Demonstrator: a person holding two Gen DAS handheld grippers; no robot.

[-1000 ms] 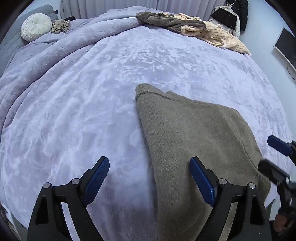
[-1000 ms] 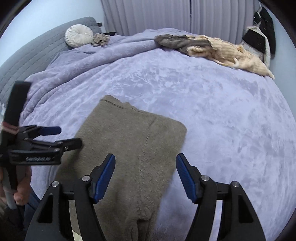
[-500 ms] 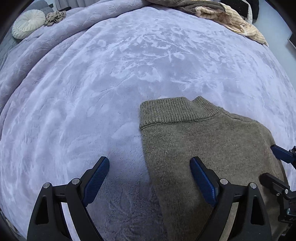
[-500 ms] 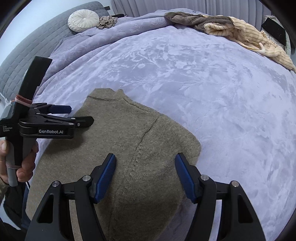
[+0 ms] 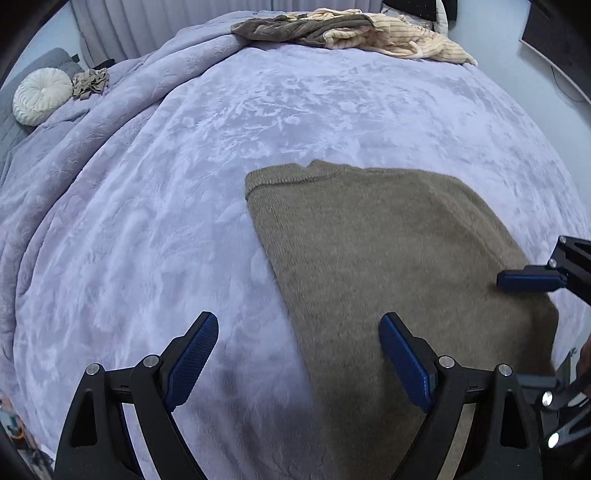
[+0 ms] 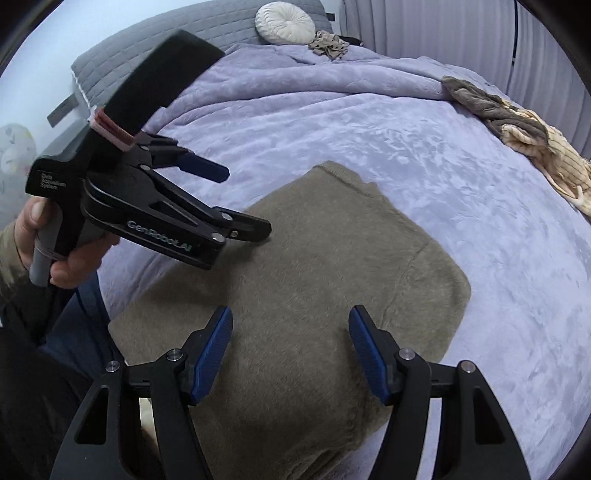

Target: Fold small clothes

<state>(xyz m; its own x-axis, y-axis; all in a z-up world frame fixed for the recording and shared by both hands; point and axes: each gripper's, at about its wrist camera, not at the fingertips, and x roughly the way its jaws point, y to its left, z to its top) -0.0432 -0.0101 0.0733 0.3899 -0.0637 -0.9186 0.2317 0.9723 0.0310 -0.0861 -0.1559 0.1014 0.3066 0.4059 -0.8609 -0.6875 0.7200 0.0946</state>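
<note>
An olive-brown knit sweater [image 5: 388, 258] lies folded and flat on the lavender blanket [image 5: 221, 147], its ribbed collar at the far left corner. My left gripper [image 5: 299, 328] hovers open over the sweater's left edge, one finger above the blanket and the other above the knit. From the right edge a blue-padded finger of the right gripper [image 5: 528, 280] reaches over the sweater. In the right wrist view the right gripper [image 6: 291, 321] stands open above the sweater [image 6: 332, 258] with nothing between its pads. The left gripper [image 6: 240, 201], held by a hand [image 6: 37, 229], hangs tilted at the left.
A pile of cream striped and grey-brown clothes [image 5: 332, 33] lies at the blanket's far edge. A round cream cushion [image 5: 40, 96] and a small crumpled taupe cloth [image 5: 90, 83] sit by the grey quilted headboard [image 6: 147, 48]. Curtains hang behind the bed.
Both grippers swung forward over the sweater and came back, each rolling. In the right view the left gripper now sits higher and more tilted. The sweater has not moved.
</note>
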